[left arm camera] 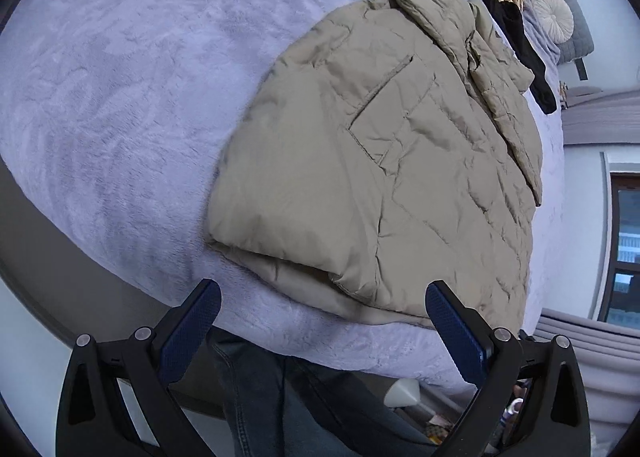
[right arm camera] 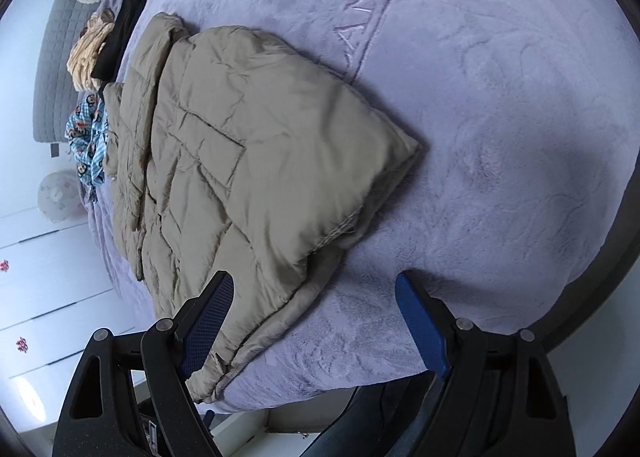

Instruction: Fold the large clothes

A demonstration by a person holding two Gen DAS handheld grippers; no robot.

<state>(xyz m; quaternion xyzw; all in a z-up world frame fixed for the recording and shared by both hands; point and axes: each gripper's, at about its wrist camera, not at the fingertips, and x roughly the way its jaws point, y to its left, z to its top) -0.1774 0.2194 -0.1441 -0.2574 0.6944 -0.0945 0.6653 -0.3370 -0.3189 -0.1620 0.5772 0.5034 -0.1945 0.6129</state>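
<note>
Lavender blanket [left arm camera: 120, 97]; beige jacket [left arm camera: 380, 161] folded; black garment [left arm camera: 520, 41], patterned clothes [right arm camera: 90, 137] beyond.

Lilac plush bed [left arm camera: 120, 97], grey quilted headboard [right arm camera: 56, 57], dark-framed window [left arm camera: 624, 249].

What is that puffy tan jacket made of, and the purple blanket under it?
The tan jacket looks like thin, slightly shiny nylon or polyester with soft filling: stitched lines make puffy squares, and it crinkles. The purple blanket looks like plush fleece: fuzzy, matte, with brushed swirls and raised letters. I cannot be sure of either from looks alone.
</note>
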